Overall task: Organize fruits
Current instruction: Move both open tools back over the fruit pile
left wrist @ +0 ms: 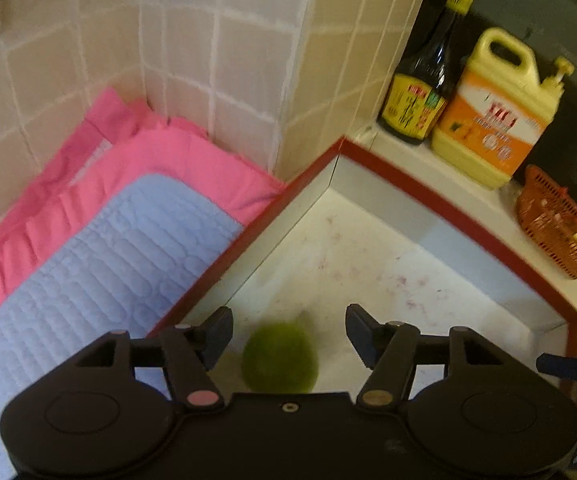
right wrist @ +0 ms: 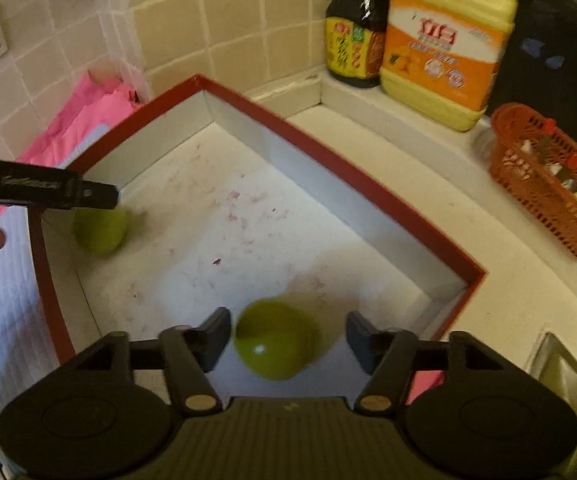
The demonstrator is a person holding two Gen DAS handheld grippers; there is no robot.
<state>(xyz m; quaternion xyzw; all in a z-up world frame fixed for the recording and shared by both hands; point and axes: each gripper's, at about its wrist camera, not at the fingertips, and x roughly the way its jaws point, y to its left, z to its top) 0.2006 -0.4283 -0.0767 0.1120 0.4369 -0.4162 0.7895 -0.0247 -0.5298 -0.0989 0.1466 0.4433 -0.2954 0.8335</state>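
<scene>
A shallow white box with a red rim [left wrist: 440, 204] [right wrist: 328, 160] sits on the counter. Two green fruits lie on its floor. In the left wrist view, one blurred green fruit [left wrist: 279, 358] lies between the fingers of my open left gripper [left wrist: 288, 338], not gripped. In the right wrist view, the other green fruit [right wrist: 274, 338] lies between the fingers of my open right gripper [right wrist: 288, 338], apart from the pads. The first fruit [right wrist: 100, 228] shows at the box's left side, under the left gripper's finger [right wrist: 88, 194].
Pink [left wrist: 160, 152] and pale blue [left wrist: 100, 264] cloths lie left of the box. A dark sauce bottle [left wrist: 424, 80], a yellow jug [left wrist: 496, 112] and an orange basket [left wrist: 556, 224] stand by the tiled wall. A sink edge [right wrist: 568, 364] is at right.
</scene>
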